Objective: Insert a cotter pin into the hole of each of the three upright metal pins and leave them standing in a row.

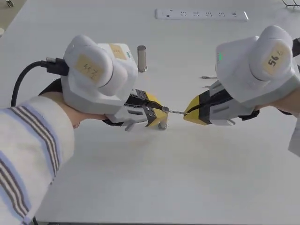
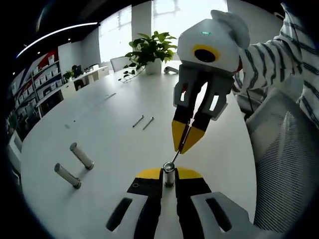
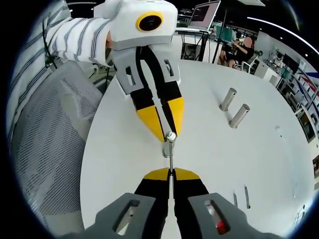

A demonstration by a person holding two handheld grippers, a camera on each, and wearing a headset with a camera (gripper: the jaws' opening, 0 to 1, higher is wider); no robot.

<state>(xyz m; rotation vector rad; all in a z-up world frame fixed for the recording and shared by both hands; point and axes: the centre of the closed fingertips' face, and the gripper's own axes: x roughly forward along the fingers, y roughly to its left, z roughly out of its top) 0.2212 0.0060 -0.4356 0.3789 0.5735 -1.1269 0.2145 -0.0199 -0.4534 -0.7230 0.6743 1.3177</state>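
Steel-grey metal pin (image 1: 162, 124) stands mid-table (image 1: 140, 178), clamped in the left hand-held gripper (image 1: 157, 114). From its 3 o'clock, the right hand-held gripper (image 1: 190, 111), closed on a cotter pin (image 1: 176, 111), brings the tip to its hole. This looks like the first insertion; next comes a straight, level push through.

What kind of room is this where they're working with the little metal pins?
Most likely an office or workshop lab: there is a big white table, a potted plant, a mesh office chair beside the table, and shelves along the wall.
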